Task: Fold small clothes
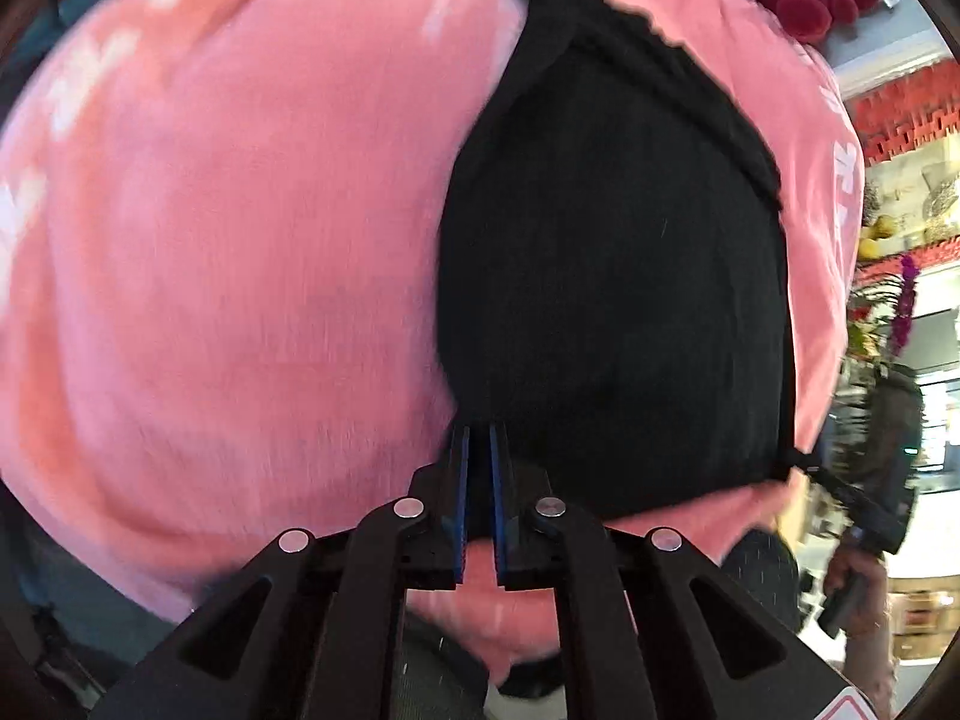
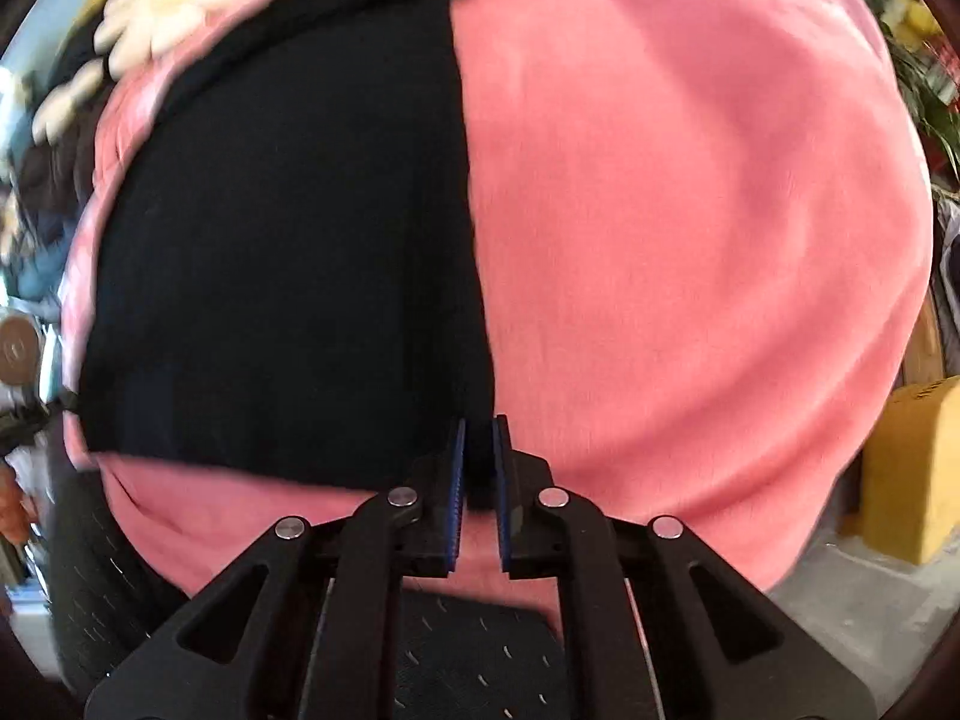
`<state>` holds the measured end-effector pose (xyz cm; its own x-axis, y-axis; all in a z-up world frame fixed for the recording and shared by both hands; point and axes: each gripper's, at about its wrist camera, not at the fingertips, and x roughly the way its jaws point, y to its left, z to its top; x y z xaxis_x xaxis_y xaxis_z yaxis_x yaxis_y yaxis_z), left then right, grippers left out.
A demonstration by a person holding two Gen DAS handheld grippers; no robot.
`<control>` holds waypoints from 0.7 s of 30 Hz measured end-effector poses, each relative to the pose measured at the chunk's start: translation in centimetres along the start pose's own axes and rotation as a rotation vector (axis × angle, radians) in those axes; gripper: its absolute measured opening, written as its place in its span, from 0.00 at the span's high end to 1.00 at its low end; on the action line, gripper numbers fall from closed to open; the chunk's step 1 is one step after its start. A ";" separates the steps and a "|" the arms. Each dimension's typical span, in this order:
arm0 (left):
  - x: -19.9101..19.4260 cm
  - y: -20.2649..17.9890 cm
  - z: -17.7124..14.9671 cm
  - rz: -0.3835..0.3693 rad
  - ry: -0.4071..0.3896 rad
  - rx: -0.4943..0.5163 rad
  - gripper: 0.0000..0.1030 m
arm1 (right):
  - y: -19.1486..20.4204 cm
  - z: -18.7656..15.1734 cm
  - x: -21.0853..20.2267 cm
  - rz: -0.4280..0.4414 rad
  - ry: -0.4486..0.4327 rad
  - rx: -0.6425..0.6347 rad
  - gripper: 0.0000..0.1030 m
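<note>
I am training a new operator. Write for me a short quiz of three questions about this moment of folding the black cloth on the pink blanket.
1. True or false: the left gripper is shut on the black garment.
2. Which surface lies under the black garment?
A. pink blanket
B. wooden table
C. metal tray
3. Fill in: the right gripper pinches the garment at its near ____ corner, as the right wrist view shows it.

Key: 1 true; 2 A; 3 right.

black knit garment point(image 1: 612, 312), flat on pink cloth point(image 1: 240, 240)
</note>
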<state>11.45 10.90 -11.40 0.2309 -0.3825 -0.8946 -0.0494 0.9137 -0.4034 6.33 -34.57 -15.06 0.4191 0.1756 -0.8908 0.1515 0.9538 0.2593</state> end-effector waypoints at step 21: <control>10.1 -21.6 19.9 -0.092 -0.218 0.369 0.46 | 1.2 27.5 9.8 -0.003 -0.133 0.060 0.64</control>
<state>34.18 -9.94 -7.91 0.4201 -0.4629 -0.7806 0.3226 0.8801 -0.3483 35.22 -38.39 -13.20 0.5329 0.1350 -0.8353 0.2047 0.9373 0.2821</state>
